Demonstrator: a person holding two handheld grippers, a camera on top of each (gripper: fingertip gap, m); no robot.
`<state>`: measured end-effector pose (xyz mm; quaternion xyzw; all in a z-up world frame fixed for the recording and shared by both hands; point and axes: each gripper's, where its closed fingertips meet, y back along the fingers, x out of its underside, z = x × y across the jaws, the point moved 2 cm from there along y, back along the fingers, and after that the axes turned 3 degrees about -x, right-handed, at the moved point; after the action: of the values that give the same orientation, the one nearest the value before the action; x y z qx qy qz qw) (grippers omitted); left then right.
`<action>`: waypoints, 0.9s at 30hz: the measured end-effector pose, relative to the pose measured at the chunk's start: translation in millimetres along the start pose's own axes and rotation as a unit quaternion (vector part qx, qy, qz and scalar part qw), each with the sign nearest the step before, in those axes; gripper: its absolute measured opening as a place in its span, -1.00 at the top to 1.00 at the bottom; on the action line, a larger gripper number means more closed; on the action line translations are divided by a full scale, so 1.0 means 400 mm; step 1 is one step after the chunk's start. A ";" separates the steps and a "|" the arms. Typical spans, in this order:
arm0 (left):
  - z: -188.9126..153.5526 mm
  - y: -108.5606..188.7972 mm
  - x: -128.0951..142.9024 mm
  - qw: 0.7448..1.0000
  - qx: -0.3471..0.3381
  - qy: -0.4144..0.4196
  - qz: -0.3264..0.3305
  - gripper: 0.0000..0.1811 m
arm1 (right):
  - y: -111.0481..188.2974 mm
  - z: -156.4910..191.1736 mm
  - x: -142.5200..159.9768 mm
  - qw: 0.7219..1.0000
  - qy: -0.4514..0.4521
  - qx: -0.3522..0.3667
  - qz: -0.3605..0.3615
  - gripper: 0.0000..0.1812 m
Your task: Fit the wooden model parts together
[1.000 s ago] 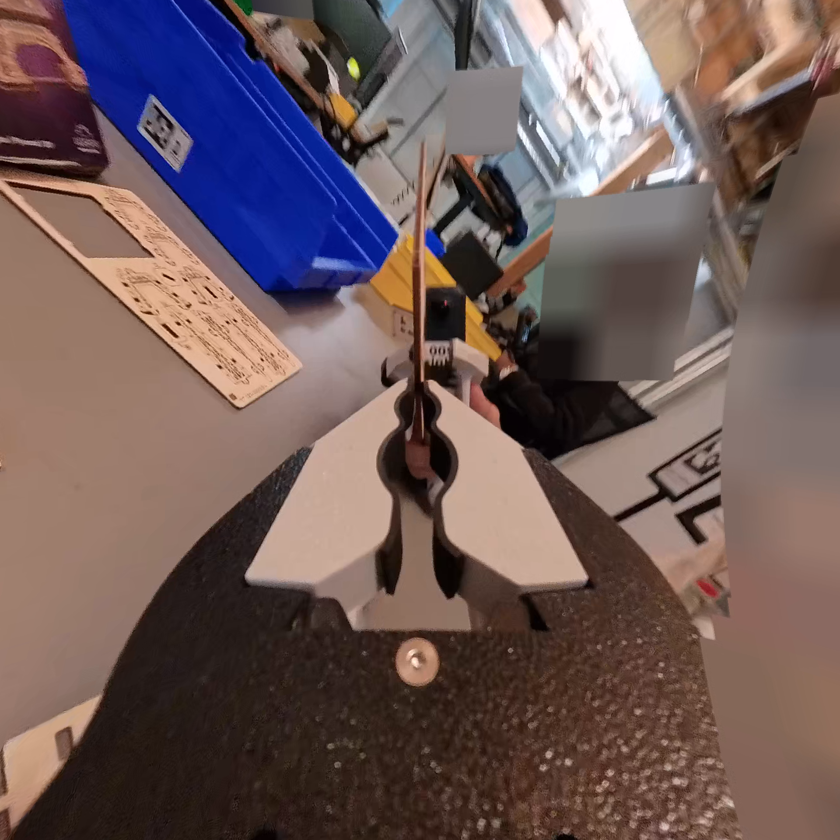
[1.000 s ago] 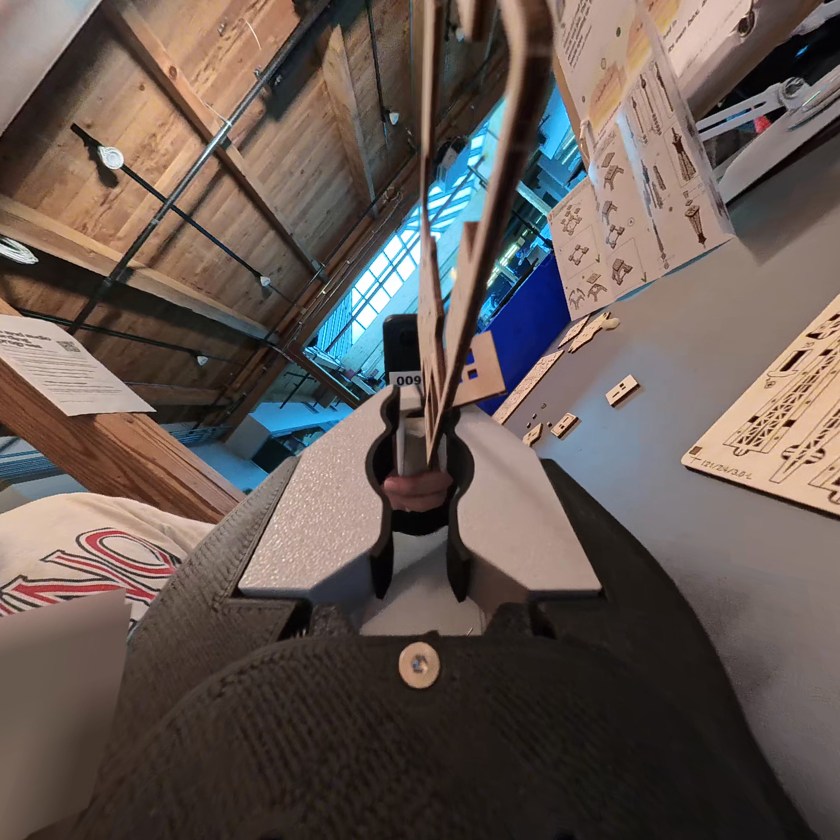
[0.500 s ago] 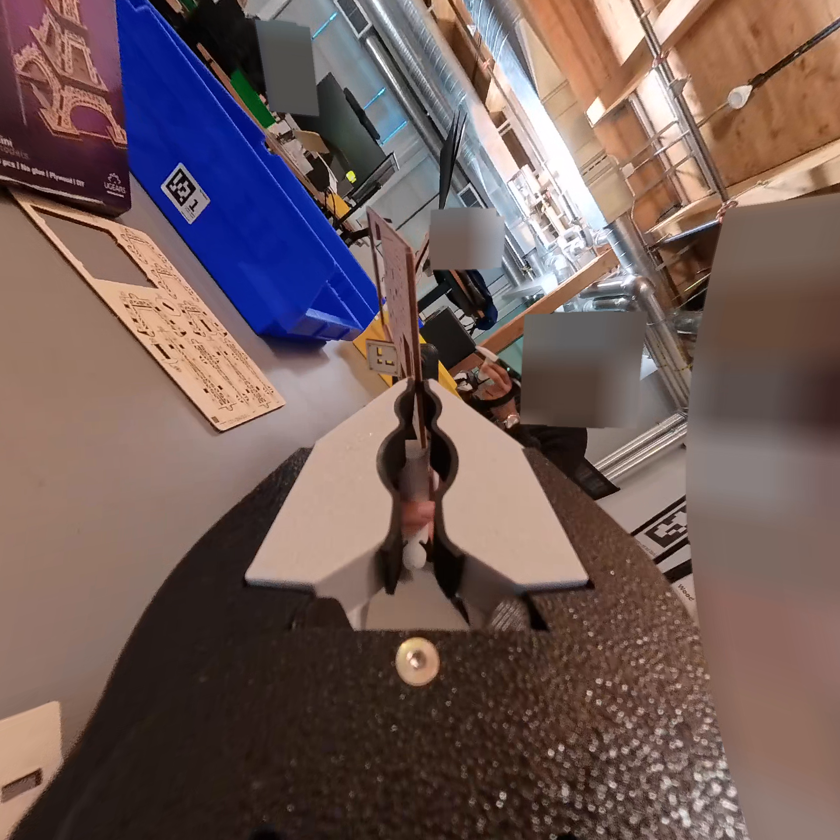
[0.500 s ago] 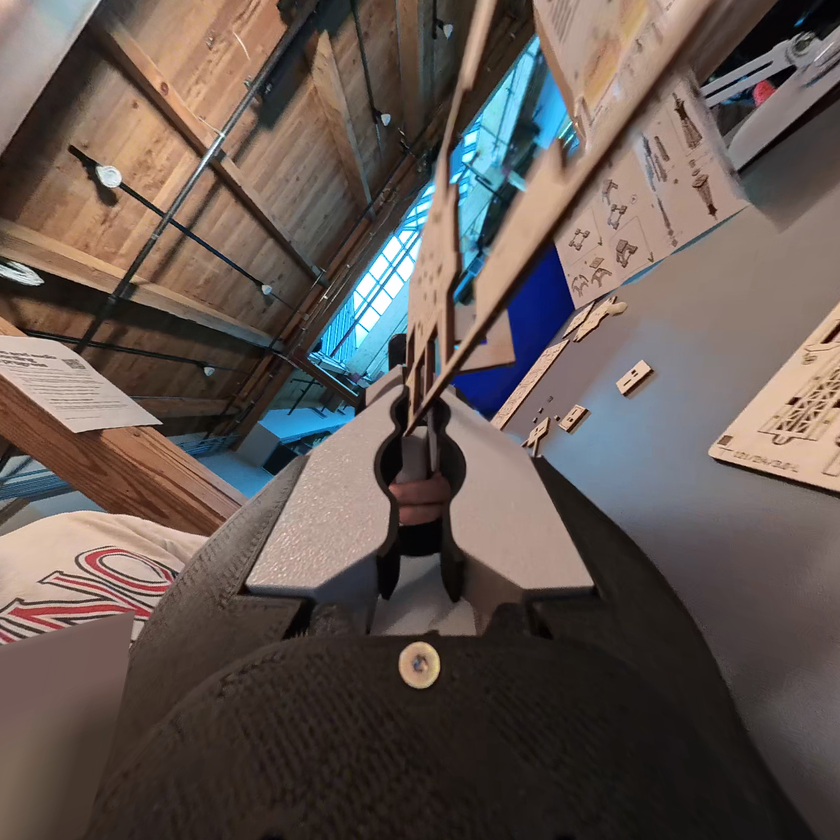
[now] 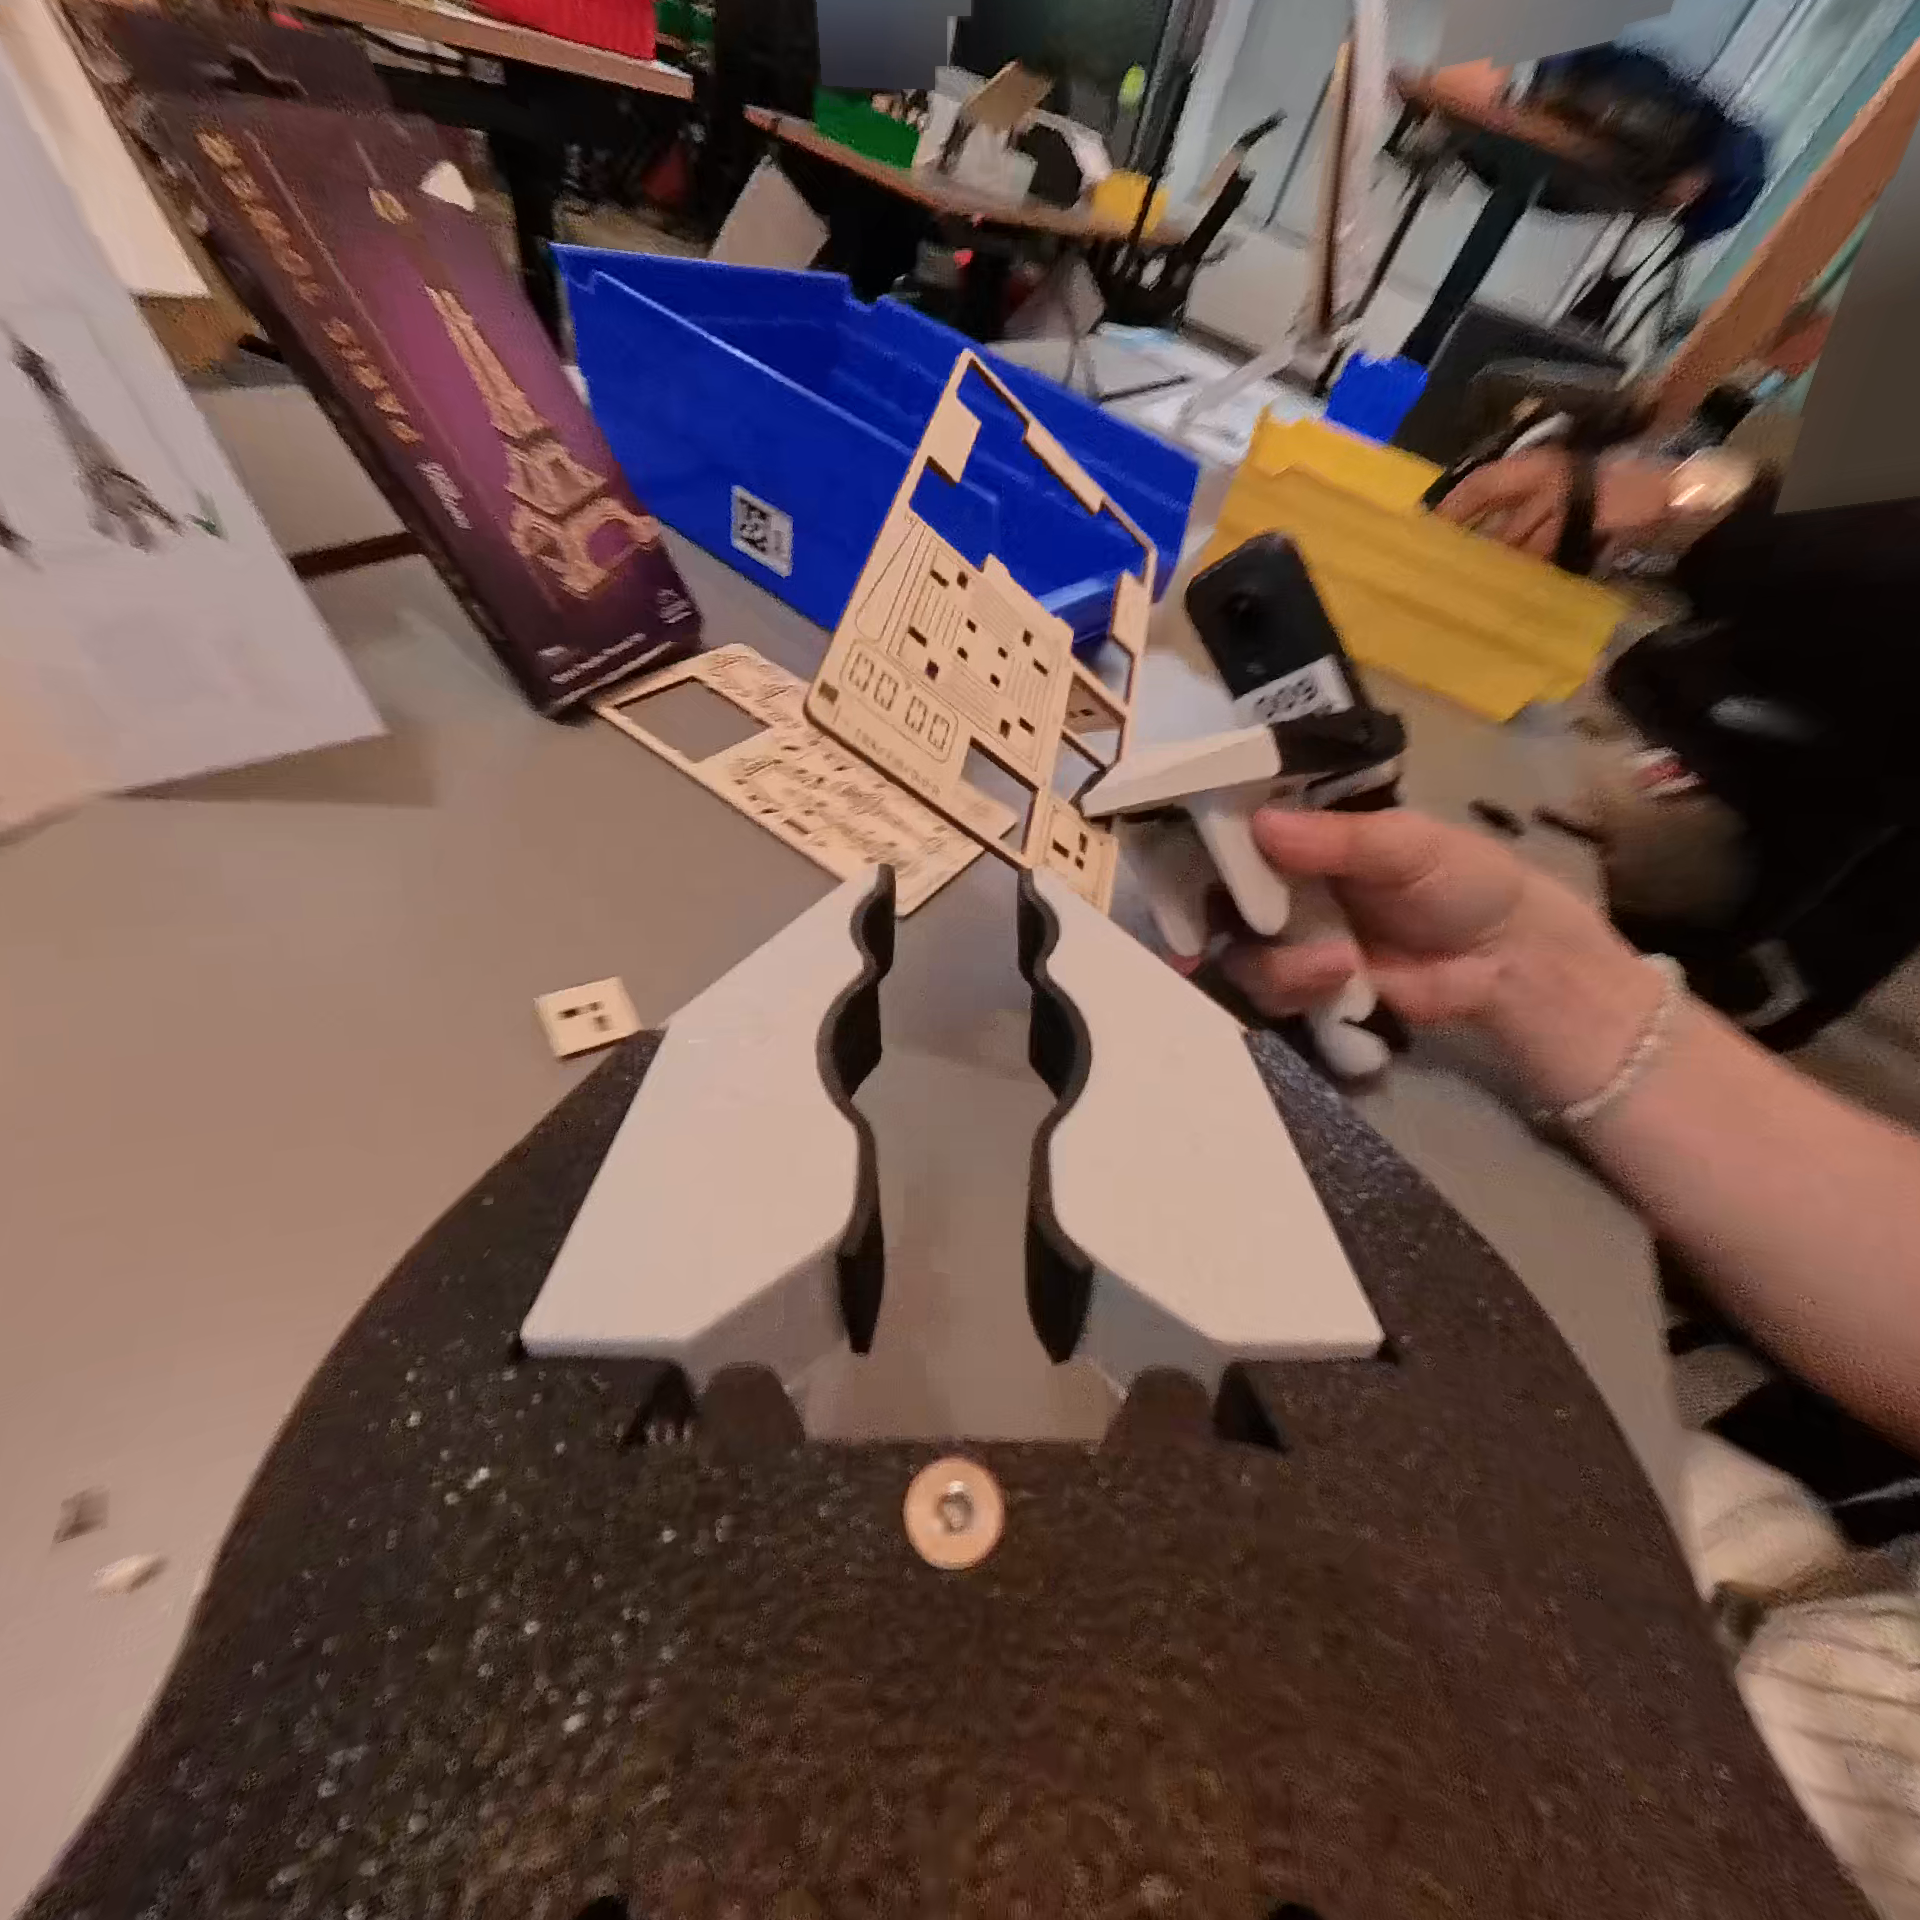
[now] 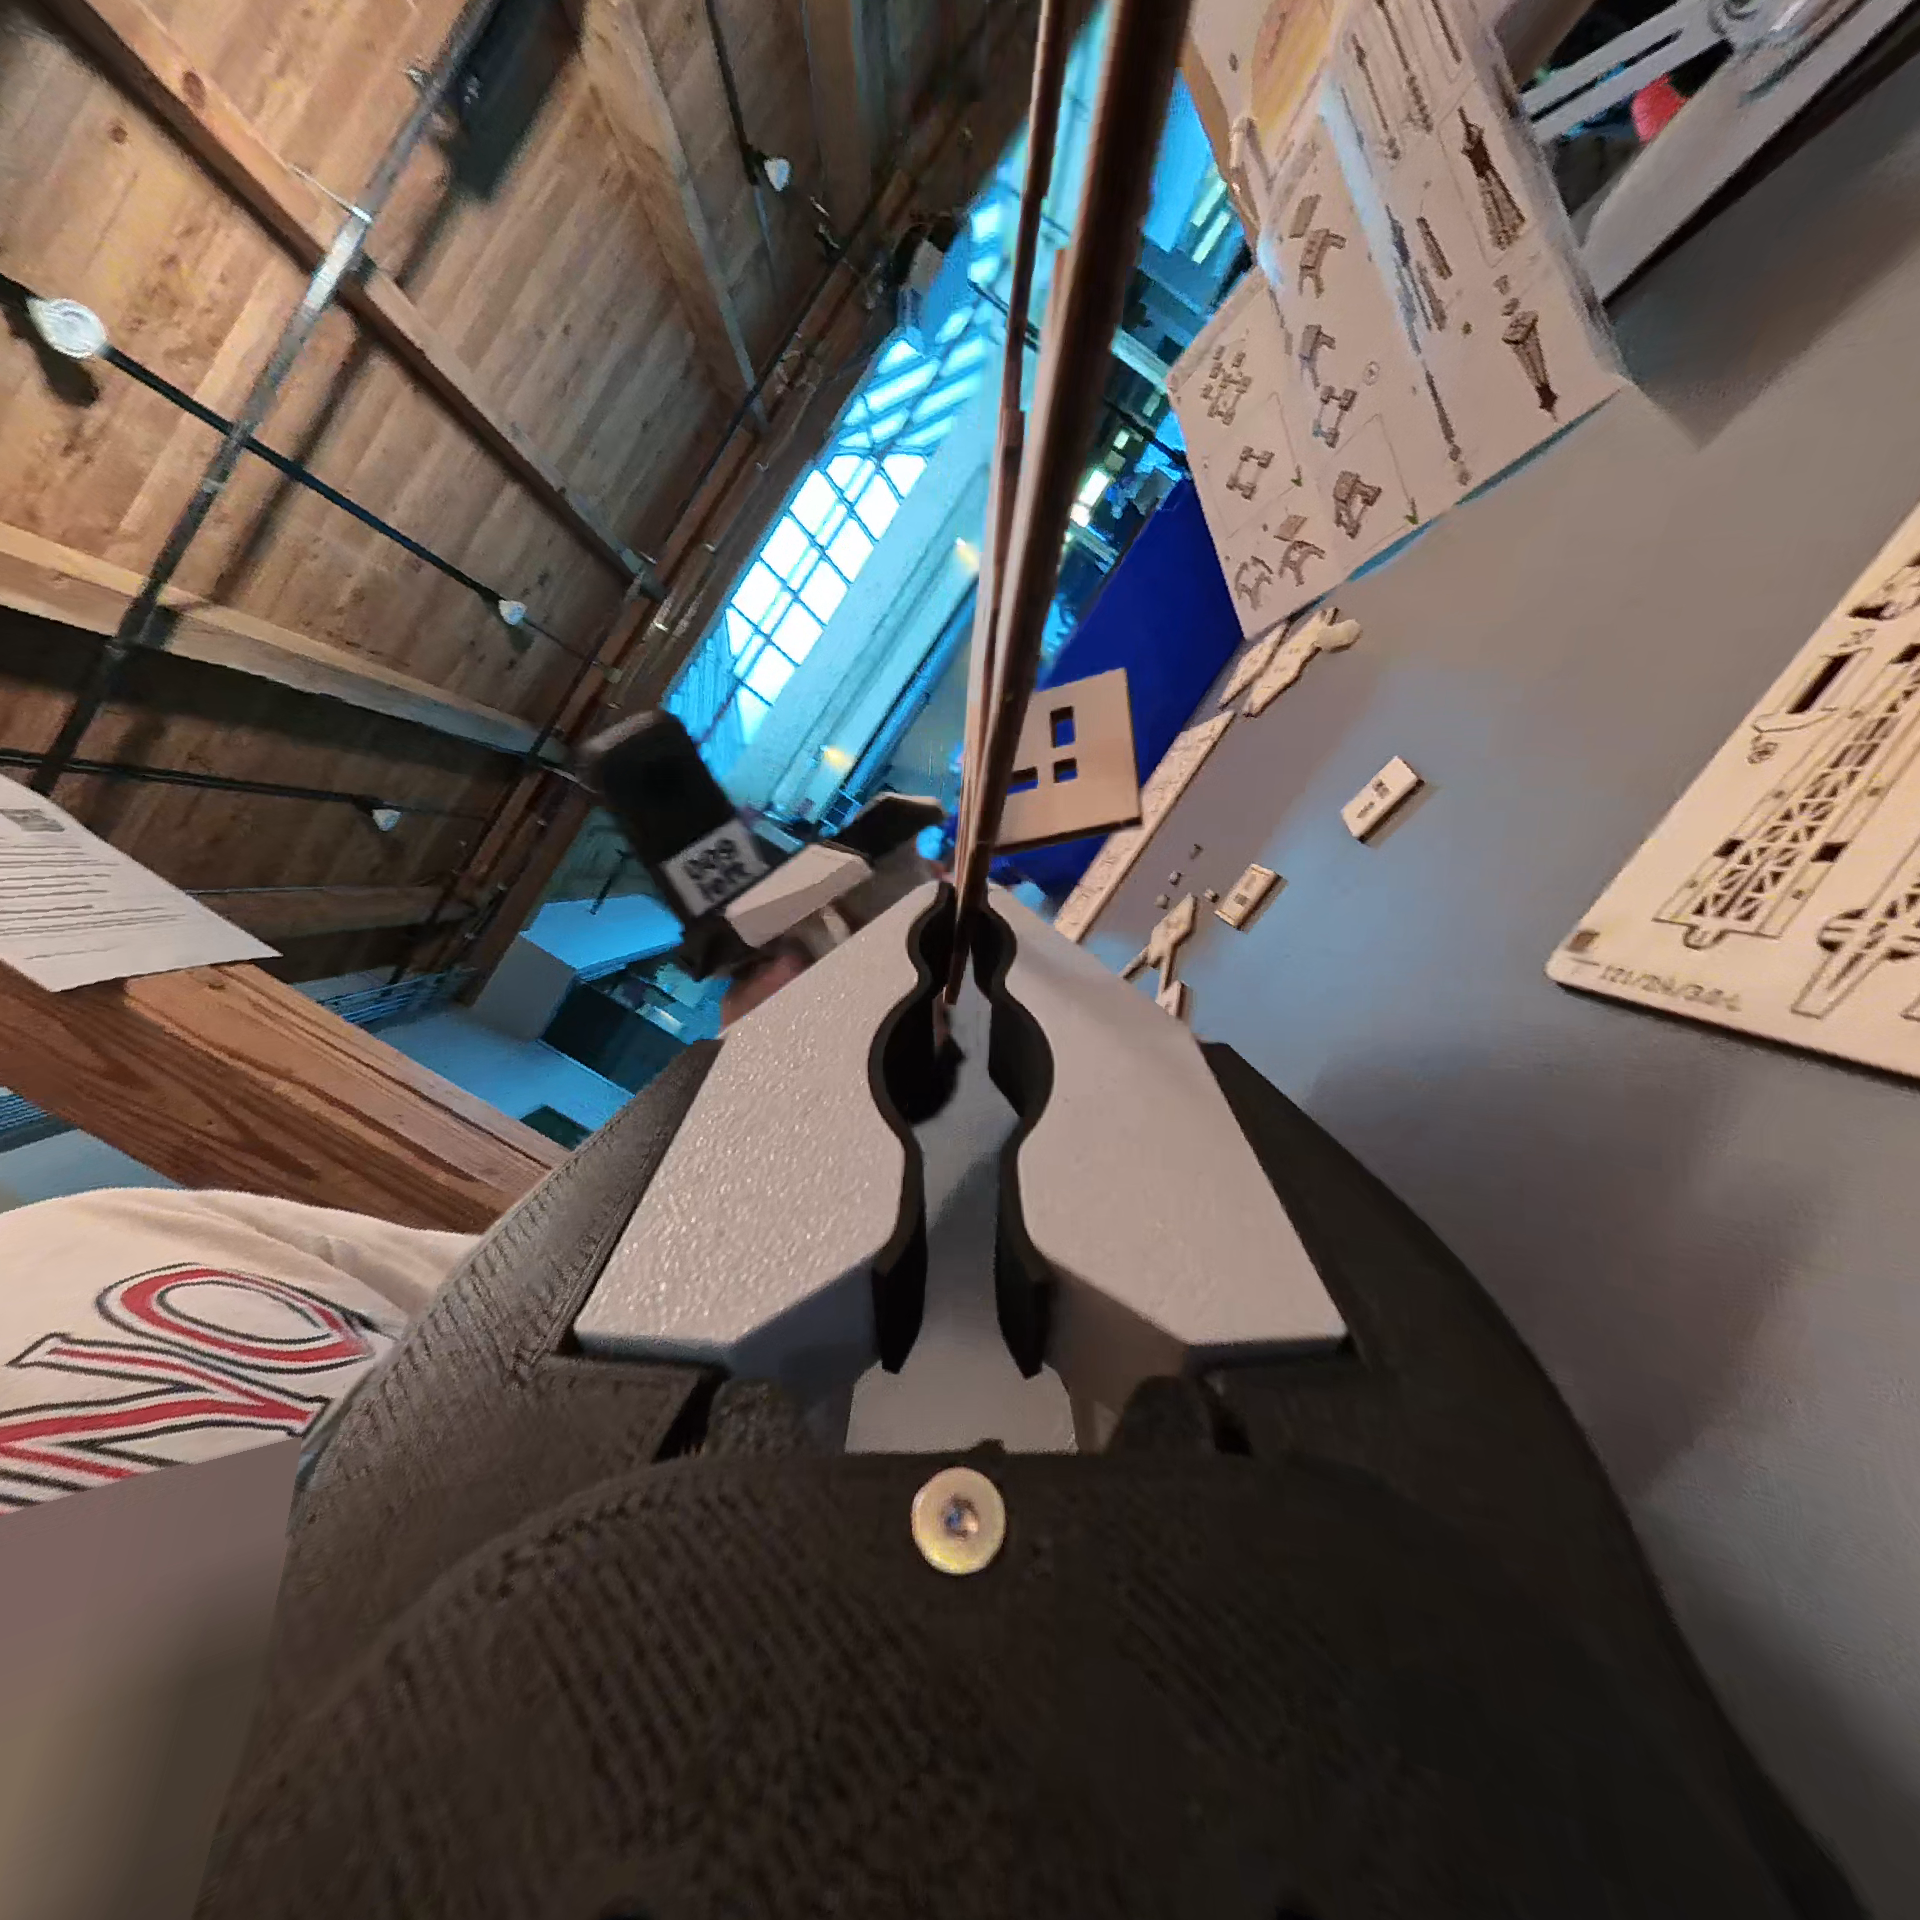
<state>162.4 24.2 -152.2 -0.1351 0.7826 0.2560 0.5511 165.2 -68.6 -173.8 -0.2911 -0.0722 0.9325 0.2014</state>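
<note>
My left gripper (image 5: pixel 954 906) is open and empty, its jaws well apart, low over the grey table (image 5: pixel 312 987). Just past it a thin wooden parts sheet (image 5: pixel 987 634) with cut-outs stands tilted in the air. My right gripper (image 5: pixel 1091 808), held by a hand (image 5: pixel 1403 935), grips the sheet's lower right corner. In the right wrist view the right gripper (image 6: pixel 961 906) is shut on that sheet (image 6: pixel 1003 582), seen edge-on. A square wooden piece (image 6: pixel 1070 769) with cut-outs sticks out beside it. The left gripper (image 6: pixel 862 854) shows to its left.
A purple model box (image 5: pixel 447 416), blue bin (image 5: pixel 779 447) and yellow bin (image 5: pixel 1403 582) stand behind. Another parts sheet (image 5: pixel 790 779) lies flat, and a small wooden piece (image 5: pixel 587 1013) lies near my left finger. An instruction sheet (image 6: pixel 1403 312), a sheet (image 6: pixel 1818 831) and small loose parts (image 6: pixel 1382 795) are on the right. My left gripper's tips are some 12 cm from the small wooden piece (image 5: pixel 587 1013). It is also in sight in the right wrist view (image 6: pixel 1372 796).
My left gripper was shut on the sheet's edge; it has opened, let go and swung down and back. The right gripper still holds the sheet, turned nearly edge-on to its camera.
</note>
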 end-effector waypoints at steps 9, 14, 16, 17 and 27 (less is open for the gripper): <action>-0.039 0.103 0.119 0.980 -0.106 -0.136 0.103 0.79 | 0.005 -0.057 0.061 0.986 0.050 0.119 0.103 0.99; -0.081 0.120 0.218 0.965 -0.146 -0.177 0.130 0.79 | 0.014 -0.041 0.071 0.987 0.051 0.099 0.118 0.99; -0.068 0.125 0.242 0.956 -0.178 -0.188 0.140 0.79 | 0.007 -0.039 0.086 0.983 0.064 0.102 0.140 0.99; -0.064 0.128 0.251 0.953 -0.187 -0.189 0.145 0.80 | 0.004 -0.034 0.094 0.981 0.070 0.097 0.150 0.99; -0.044 0.162 0.195 0.968 -0.175 -0.156 0.091 0.80 | 0.003 0.002 0.144 0.891 0.335 0.210 0.225 1.00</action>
<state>88.7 73.9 -204.1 -0.1158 0.6390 0.4561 0.6085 121.3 -45.5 -203.1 -0.5452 0.2645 0.7936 0.0547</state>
